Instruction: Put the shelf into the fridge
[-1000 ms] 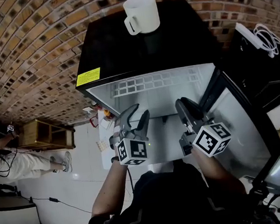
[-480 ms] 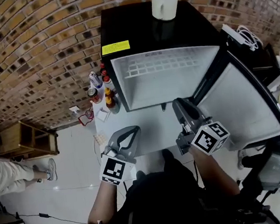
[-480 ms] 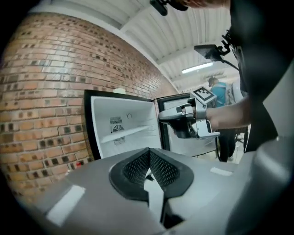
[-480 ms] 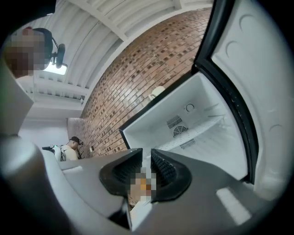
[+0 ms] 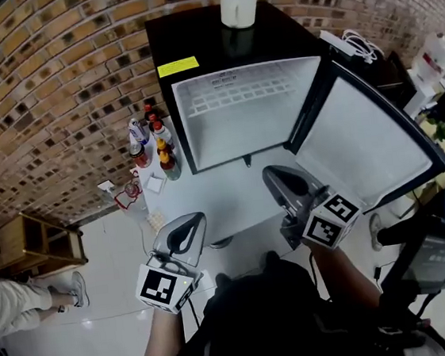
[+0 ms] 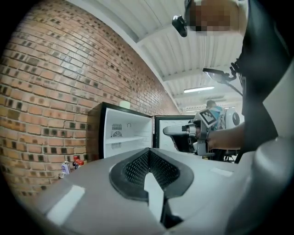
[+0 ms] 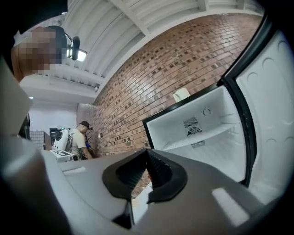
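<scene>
The black mini fridge point(image 5: 215, 42) stands open, with its door point(image 5: 362, 145) swung out to the right. A white shelf point(image 6: 126, 139) lies across its white inside, also visible in the right gripper view as the shelf point(image 7: 202, 137). Both grippers are held out in front of the fridge, apart from it. My left gripper point(image 5: 194, 220) is shut with nothing between its jaws. My right gripper point(image 5: 274, 177) has just been closing and is shut, empty too. The shut left gripper point(image 6: 149, 158) and right gripper point(image 7: 147, 160) point level at the fridge.
A white mug point(image 5: 239, 6) stands on the fridge top. Several bottles point(image 5: 150, 141) are on the floor by the fridge's left side, against the brick wall point(image 5: 53, 89). A wooden rack point(image 5: 45, 233) and a person point(image 5: 16, 296) are at the far left.
Both grippers have drawn back from the fridge opening toward me and their jaws have closed. The fridge now looks farther away, and the bottles have come into view.
</scene>
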`<state>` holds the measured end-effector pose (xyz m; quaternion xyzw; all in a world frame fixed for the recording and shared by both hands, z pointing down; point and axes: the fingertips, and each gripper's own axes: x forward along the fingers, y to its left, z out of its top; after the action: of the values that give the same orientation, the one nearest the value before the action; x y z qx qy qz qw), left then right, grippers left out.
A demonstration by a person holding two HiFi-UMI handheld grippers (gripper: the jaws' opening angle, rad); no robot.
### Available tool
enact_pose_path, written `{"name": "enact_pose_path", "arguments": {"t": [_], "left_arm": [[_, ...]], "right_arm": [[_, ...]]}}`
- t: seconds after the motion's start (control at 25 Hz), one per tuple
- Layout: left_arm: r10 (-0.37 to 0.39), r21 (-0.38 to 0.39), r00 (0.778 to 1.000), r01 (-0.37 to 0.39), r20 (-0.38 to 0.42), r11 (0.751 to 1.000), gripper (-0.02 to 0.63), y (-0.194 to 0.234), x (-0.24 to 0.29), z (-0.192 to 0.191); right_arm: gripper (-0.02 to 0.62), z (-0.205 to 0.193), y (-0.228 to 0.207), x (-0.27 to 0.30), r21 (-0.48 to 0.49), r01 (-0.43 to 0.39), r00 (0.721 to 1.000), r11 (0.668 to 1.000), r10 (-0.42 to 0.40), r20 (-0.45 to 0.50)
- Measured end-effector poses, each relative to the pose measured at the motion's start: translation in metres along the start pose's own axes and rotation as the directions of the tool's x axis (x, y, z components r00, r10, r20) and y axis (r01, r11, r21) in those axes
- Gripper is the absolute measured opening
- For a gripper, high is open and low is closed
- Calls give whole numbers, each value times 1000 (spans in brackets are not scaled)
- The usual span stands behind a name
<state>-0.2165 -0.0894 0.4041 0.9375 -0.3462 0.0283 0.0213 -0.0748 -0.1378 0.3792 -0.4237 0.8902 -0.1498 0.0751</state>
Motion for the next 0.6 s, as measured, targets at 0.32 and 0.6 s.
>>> {"name": "enact_pose_path", "arguments": {"t": [0.32, 0.6], "left_arm": [[155, 28, 985, -154, -75, 988, 8, 2, 32, 9], [229, -127, 973, -227, 7, 966, 8, 4, 48, 43]], "right_arm": [[6, 25, -17, -20, -183, 11, 999, 983, -20, -47], [6, 43, -50, -31, -145, -2, 999, 989, -4, -40]]}}
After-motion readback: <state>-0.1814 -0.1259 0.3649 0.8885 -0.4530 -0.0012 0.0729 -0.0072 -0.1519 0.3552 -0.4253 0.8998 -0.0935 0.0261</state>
